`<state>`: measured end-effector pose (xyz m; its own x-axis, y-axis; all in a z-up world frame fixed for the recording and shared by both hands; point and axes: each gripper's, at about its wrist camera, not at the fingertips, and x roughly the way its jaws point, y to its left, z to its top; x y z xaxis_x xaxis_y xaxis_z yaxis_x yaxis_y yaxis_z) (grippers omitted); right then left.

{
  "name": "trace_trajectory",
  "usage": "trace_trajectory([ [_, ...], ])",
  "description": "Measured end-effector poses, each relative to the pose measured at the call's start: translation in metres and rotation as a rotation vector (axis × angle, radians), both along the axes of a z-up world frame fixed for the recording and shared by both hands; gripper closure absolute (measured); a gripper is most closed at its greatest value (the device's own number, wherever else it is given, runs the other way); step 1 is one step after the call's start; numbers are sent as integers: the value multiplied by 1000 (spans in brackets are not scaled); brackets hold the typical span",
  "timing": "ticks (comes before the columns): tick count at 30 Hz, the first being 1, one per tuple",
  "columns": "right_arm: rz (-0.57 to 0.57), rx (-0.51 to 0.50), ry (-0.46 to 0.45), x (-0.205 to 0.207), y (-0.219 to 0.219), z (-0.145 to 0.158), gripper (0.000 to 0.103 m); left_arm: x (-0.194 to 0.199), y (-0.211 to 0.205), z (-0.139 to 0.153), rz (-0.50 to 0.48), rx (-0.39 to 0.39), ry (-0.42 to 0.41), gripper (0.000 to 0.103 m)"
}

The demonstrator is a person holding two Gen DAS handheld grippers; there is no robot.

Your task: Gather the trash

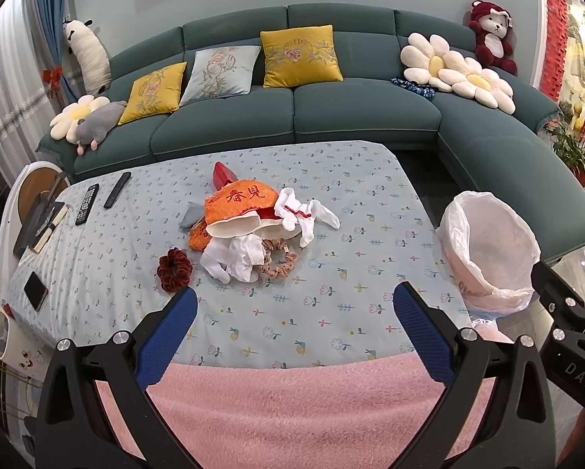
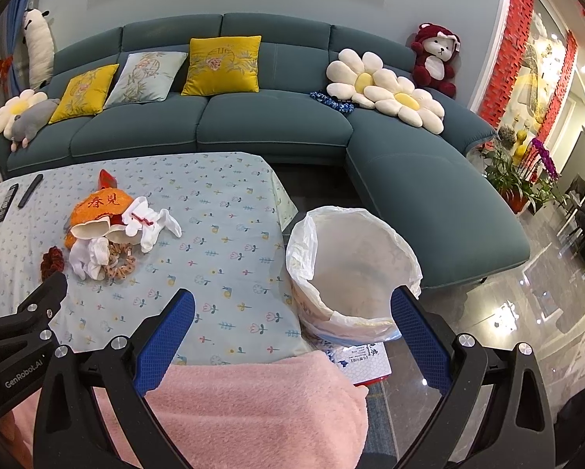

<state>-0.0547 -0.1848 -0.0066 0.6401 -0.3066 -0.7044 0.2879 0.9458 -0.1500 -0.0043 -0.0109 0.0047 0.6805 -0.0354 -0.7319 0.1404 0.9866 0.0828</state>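
A pile of trash lies mid-table: an orange bag [image 1: 239, 201] with red characters, white crumpled cloths [image 1: 234, 258], a white glove-like piece [image 1: 308, 215], a leopard scrunchie [image 1: 279, 258] and a dark red scrunchie [image 1: 174, 269]. The pile shows at left in the right wrist view [image 2: 101, 230]. A bin lined with a white bag [image 1: 492, 250] stands off the table's right edge [image 2: 355, 269]. My left gripper [image 1: 294, 305] is open and empty above the table's near part. My right gripper [image 2: 292, 308] is open and empty, near the bin's front rim.
Two remotes [image 1: 87, 203], a phone [image 1: 35, 291] and books [image 1: 42, 226] lie on the table's left side. A mug [image 1: 3, 336] stands at the left. A pink blanket [image 1: 292, 410] covers the near edge. A teal sofa [image 1: 292, 117] runs behind.
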Motion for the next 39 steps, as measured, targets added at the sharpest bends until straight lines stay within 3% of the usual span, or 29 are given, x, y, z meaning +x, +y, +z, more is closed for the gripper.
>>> trace_trajectory([
  [39,-4,7,-12,-2,0,5,7,-2,3,-3,-3,-5,16,7],
])
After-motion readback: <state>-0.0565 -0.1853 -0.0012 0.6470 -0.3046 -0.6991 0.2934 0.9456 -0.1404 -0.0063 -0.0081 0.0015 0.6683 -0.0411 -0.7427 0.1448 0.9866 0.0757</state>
